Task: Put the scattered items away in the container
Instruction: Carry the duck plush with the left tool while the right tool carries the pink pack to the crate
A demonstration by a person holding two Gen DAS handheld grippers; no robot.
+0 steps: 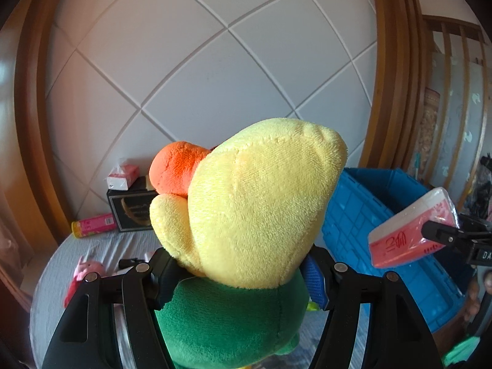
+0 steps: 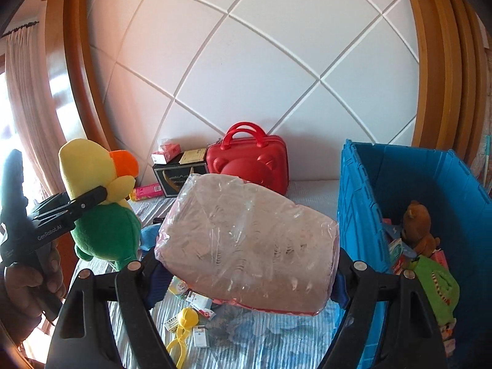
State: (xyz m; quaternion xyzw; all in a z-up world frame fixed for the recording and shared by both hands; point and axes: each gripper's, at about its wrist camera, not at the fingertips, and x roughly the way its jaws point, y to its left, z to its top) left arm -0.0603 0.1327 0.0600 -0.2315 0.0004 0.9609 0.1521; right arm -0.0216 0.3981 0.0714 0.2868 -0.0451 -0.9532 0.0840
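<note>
A plush duck [image 1: 261, 203] with a yellow head, orange beak and green body fills the left wrist view, and my left gripper [image 1: 240, 279] is shut on its neck. In the right wrist view a soft pack of tissues [image 2: 246, 230] in clear wrap is clamped between the fingers of my right gripper [image 2: 247, 279]. The open blue crate [image 2: 359, 203] stands just right of it. The left gripper [image 2: 89, 198] with the duck [image 2: 92, 166] shows at the left, lifted above the bed. In the left wrist view the right gripper [image 1: 436, 233] holds the tissue pack [image 1: 409, 236] in front of the crate [image 1: 363, 215].
Inside the crate lie a brown teddy bear [image 2: 418, 224] and a green toy [image 2: 439, 286]. A red case [image 2: 249, 163] and a black box [image 2: 172, 178] stand against the padded headboard. Yellow toy tongs [image 2: 181, 332], small packets [image 2: 200, 303] and a pink plush [image 1: 83, 276] lie on the striped bed.
</note>
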